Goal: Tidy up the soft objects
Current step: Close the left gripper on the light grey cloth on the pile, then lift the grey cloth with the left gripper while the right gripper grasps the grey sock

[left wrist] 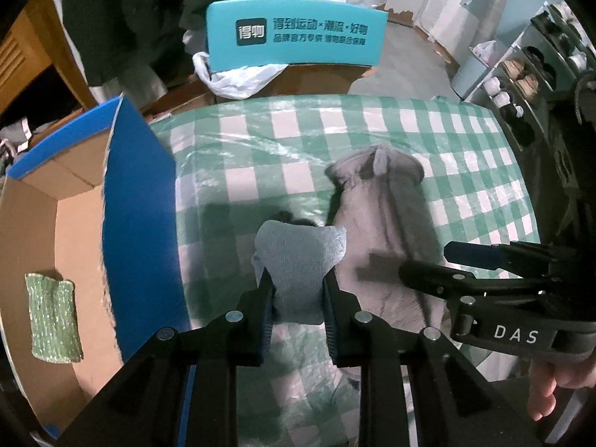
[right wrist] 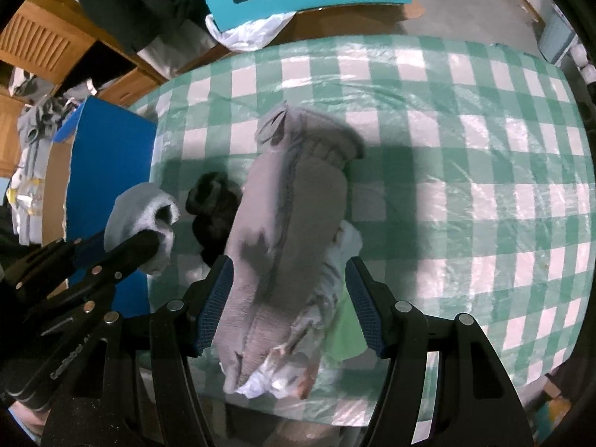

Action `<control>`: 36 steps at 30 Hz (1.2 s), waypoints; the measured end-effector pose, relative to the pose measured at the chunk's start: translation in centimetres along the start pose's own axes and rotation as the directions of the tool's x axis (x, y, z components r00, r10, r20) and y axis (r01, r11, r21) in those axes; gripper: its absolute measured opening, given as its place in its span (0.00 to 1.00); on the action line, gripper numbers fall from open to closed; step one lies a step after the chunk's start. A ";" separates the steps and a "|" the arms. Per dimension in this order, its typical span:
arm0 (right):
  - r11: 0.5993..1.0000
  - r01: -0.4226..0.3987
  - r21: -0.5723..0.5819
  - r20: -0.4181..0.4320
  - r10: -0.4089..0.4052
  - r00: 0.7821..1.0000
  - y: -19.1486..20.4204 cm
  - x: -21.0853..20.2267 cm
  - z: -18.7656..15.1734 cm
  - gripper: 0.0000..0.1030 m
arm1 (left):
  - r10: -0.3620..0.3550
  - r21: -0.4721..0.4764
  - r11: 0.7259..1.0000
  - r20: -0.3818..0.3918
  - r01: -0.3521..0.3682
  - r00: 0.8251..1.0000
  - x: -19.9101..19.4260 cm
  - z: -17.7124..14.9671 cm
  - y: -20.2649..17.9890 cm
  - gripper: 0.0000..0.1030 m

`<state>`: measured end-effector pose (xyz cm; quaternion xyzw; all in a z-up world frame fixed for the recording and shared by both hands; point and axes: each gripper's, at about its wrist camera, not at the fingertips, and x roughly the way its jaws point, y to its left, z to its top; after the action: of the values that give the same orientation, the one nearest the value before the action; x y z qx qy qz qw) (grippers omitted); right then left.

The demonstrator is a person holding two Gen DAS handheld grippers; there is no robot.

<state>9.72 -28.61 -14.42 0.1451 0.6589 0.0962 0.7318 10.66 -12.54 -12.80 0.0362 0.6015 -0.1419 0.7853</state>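
Left gripper (left wrist: 298,290) lifts a grey-blue cloth (left wrist: 300,257)

Its fingers pinch the cloth at lower centre of the frame; the right gripper (right wrist: 288,305), fingers wide, straddles the grey garment (right wrist: 294,201) on the checked worktop (right wrist: 465,171).

Cardboard box (left wrist: 67,223) sits off the table's (left wrist: 428,141) left edge, with a scouring pad (left wrist: 54,318) lying inside it. On the table, a long sock (left wrist: 380,223) runs front to back, with a dark bundle (right wrist: 214,216) just left of it. Another box (left wrist: 294,33) stands behind the table.
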 end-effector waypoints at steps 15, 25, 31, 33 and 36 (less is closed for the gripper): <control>0.996 0.075 -0.042 -0.024 -0.076 0.997 2.4 2.3 0.4 0.62 | -0.008 -0.015 1.000 -0.018 0.008 1.000 0.5 -1.3 1.6 0.23; 0.995 0.094 -0.031 -0.017 -0.095 0.995 2.1 2.5 0.9 0.22 | -0.020 -0.024 1.000 -0.014 0.019 1.000 0.2 -1.6 2.2 0.23; 0.993 0.099 -0.058 0.020 -0.098 0.995 2.9 1.3 0.7 0.12 | -0.017 -0.019 1.000 -0.002 0.017 1.000 -0.3 -1.6 2.2 0.23; 0.992 0.102 -0.071 0.039 -0.099 0.994 3.4 0.7 0.7 0.12 | -0.016 -0.015 1.000 0.004 0.016 1.000 -0.5 -1.7 2.2 0.23; 0.991 0.102 -0.092 0.069 -0.096 0.993 4.0 -0.5 0.6 0.11 | -0.014 -0.011 1.000 0.016 0.014 1.000 -1.0 -1.7 2.2 0.23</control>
<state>10.42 -25.07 -12.49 0.0804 0.6360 0.0864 0.7626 9.38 -9.89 -12.55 0.0267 0.5964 -0.1443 0.7892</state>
